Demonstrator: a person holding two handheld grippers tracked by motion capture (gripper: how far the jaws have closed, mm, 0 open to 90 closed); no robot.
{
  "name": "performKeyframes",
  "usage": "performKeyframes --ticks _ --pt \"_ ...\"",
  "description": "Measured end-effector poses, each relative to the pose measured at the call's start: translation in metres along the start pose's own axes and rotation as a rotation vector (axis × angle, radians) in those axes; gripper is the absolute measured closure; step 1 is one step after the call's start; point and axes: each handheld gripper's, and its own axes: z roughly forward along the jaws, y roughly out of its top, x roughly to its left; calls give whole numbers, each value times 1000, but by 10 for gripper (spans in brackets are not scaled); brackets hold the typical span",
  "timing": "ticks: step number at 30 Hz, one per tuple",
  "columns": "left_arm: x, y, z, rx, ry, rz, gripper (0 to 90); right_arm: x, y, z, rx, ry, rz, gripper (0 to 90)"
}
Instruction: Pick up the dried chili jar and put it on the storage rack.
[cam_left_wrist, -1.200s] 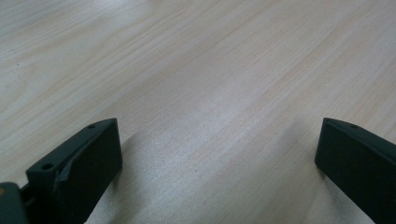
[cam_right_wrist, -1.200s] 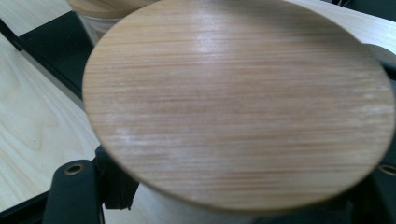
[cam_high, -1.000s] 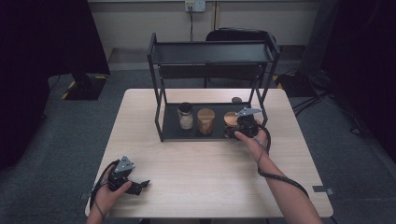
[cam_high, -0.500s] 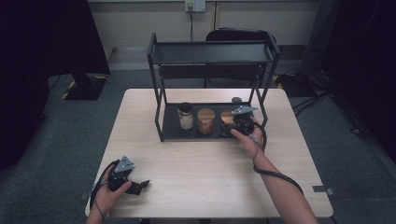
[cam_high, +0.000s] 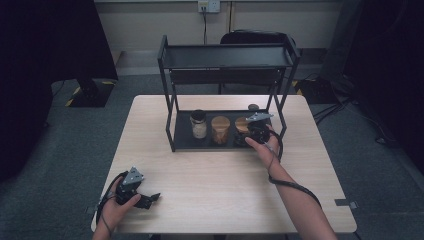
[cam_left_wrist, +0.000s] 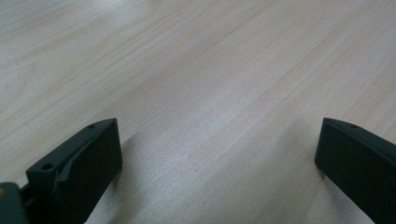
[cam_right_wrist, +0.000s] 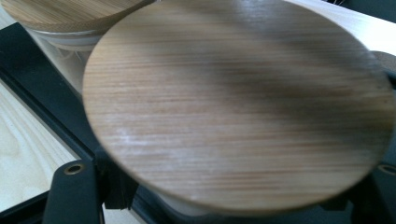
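Nearest the table's (cam_high: 220, 170) front edge, left gripper (cam_high: 142, 196) rests with jaws wide apart, empty. Farther back, on the rack's (cam_high: 225, 55) bottom shelf, right gripper (cam_high: 252, 131) clamps the wooden-lidded jar (cam_right_wrist: 238, 102), rightmost of three.

Legible text, labels, brands, numbers, signs: none. The jars' wooden lids (cam_right_wrist: 238, 102), the black shelf rack (cam_high: 227, 55) and the pale tabletop (cam_high: 225, 175) carry no readable marking. Yellow-and-black striped tape (cam_high: 70, 97) lies on the floor at far left; it bears no lettering.
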Motion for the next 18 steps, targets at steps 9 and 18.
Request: performKeyframes --ticks 9,18 --pt "0 0 0 0 0 0 2 0 -1 5 5 -4 4 252" --pt "0 0 0 0 0 0 2 -3 -1 9 9 -10 8 252"
